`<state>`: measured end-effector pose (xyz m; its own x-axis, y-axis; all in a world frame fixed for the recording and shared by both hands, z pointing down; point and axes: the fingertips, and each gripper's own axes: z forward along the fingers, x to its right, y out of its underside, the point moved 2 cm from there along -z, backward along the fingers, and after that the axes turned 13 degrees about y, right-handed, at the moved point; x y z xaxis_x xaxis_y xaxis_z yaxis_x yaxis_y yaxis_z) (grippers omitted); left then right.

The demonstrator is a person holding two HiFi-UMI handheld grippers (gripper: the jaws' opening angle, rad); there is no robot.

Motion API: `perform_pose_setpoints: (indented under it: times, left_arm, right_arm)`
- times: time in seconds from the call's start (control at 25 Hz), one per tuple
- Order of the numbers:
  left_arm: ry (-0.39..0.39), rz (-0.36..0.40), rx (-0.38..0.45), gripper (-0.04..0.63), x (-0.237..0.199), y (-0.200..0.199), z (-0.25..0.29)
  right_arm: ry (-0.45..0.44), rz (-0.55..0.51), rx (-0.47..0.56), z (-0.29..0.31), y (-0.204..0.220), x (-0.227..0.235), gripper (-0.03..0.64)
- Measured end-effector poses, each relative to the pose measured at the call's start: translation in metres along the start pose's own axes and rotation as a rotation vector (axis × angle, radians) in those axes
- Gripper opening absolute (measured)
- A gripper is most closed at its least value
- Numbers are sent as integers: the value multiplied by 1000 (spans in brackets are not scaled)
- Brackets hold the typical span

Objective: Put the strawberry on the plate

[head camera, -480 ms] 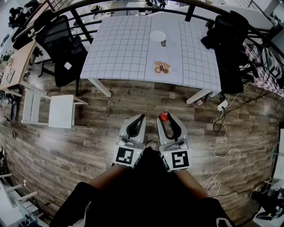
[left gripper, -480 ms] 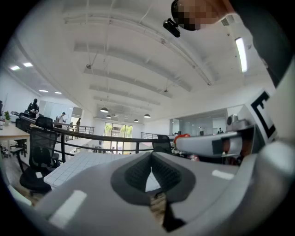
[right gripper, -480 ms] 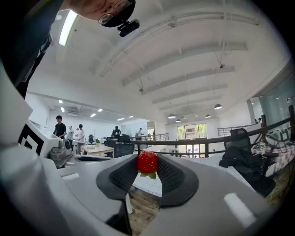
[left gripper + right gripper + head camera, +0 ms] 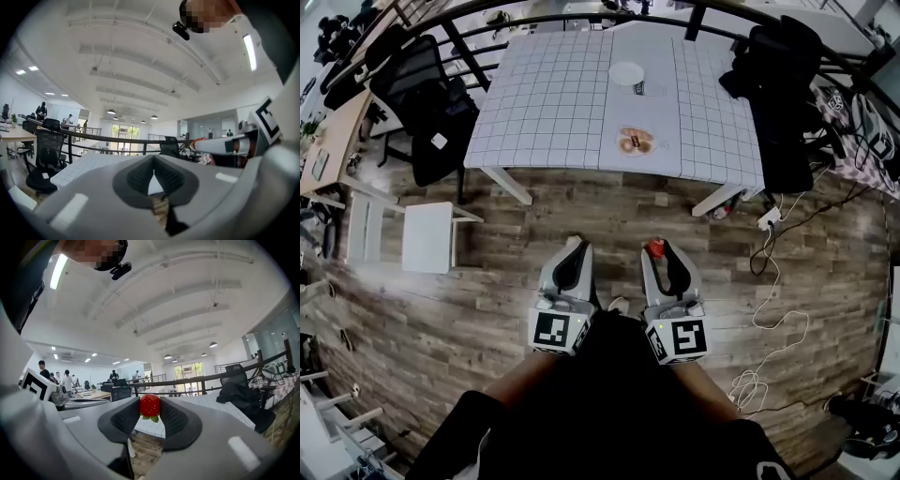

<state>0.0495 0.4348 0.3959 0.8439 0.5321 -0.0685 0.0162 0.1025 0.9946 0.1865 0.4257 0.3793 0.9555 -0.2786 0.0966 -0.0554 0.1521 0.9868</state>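
A red strawberry (image 4: 655,247) (image 4: 150,405) sits between the tips of my right gripper (image 4: 657,246) (image 4: 150,408), which is shut on it and held level over the wooden floor. My left gripper (image 4: 575,243) (image 4: 153,159) hangs beside it with its tips together and nothing held. Ahead stands a table with a grid-pattern cloth (image 4: 553,103) (image 4: 211,405) (image 4: 86,165). On it lie an empty white plate (image 4: 628,73) towards the far side and a small dish with food (image 4: 635,142) near the front edge. Both grippers are well short of the table.
Black office chairs (image 4: 422,103) stand left of the table, and a chair draped with dark clothes (image 4: 783,89) stands to its right. A white stool (image 4: 428,236) is on the floor at the left. A power strip and cables (image 4: 769,223) lie at the right. A dark railing runs behind the table.
The two grippers have drawn slightly apart, the left one shifting left. The strawberry stays in the right jaws.
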Motion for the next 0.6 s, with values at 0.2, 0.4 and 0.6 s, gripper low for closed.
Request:
perform_pose_setpoints:
  times: [0.2,0.4,0.6]
  left_arm:
    - [61,-12,-27,8,-17,5,32]
    - [116,-24,-24,8,-40,12,82]
    - [133,-14,-9,8,-68,-5,126]
  right_arm:
    - [19,-38,33,24,-7,3,130]
    - [43,-65,12,67,-6,13,130]
    - [69,-72,-31,114,-16,26,130]
